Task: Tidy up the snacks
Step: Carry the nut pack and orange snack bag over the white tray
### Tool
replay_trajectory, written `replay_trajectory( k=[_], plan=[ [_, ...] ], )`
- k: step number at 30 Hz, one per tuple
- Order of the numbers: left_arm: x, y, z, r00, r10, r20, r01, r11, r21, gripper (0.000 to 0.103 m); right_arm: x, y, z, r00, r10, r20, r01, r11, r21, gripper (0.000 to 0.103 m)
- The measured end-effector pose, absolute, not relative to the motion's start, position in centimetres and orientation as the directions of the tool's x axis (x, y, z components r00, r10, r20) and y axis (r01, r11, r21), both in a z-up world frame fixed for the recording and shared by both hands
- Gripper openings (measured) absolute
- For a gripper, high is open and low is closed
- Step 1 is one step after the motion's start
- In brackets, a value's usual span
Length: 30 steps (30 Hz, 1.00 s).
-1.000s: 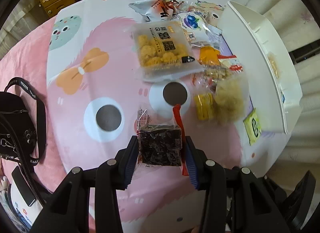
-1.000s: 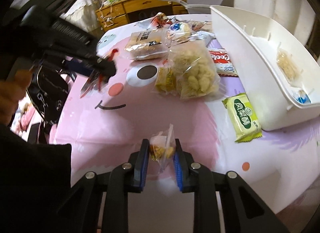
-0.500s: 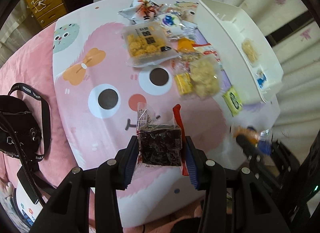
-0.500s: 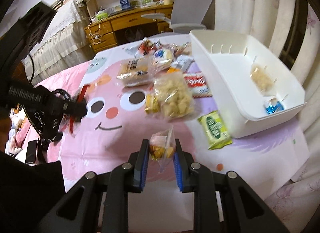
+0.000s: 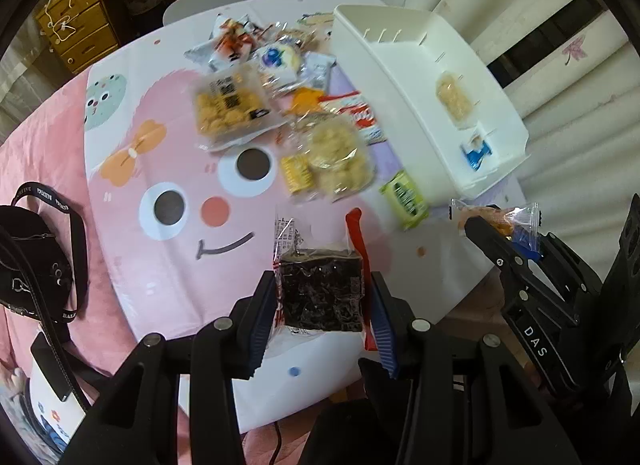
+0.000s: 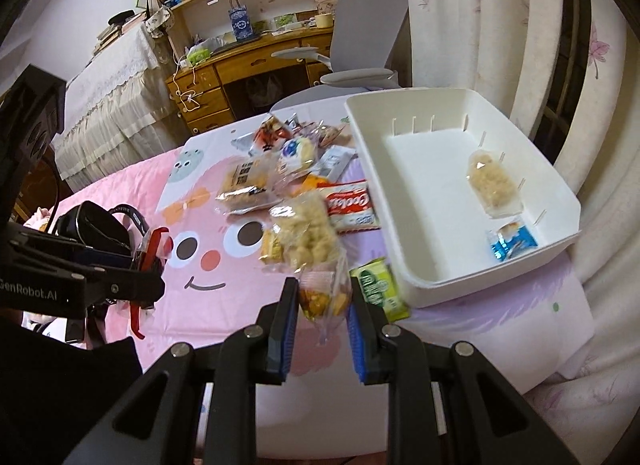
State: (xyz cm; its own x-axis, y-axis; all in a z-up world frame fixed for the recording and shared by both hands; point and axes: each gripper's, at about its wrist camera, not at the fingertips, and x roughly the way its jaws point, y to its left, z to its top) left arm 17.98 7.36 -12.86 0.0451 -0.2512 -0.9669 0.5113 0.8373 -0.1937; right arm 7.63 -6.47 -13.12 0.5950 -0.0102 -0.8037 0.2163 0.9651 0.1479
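Carry step judged under way. Dark square clear-wrapped snack packet (image 5: 320,289) clamped in left gripper (image 5: 322,307); small clear orange-filled sachet (image 6: 322,297) pinched by right gripper (image 6: 322,319), both above table. Next: release into white plastic bin (image 6: 560,193).

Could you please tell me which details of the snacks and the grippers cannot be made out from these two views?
- Pile of snacks, left wrist view: motion blur makes the labels unreadable.
- Dark snack pack in the left gripper: its sides are hidden by the pads.
- Small clear packet in the right gripper: contents blurred, its print unreadable.
- White bin: its outer far wall is unseen.
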Motion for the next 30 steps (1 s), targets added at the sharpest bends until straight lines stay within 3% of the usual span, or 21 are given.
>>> replay_trajectory(
  k=[30],
  plan=[
    [17.5, -13.2, -9.9, 0.189, -0.329, -0.925, 0.417, 0.88, -0.228, 0.044, 8.8, -25.6, -10.0, 0.6, 0.159, -0.784, -0.049, 0.986, 0.162, 0.023]
  ],
)
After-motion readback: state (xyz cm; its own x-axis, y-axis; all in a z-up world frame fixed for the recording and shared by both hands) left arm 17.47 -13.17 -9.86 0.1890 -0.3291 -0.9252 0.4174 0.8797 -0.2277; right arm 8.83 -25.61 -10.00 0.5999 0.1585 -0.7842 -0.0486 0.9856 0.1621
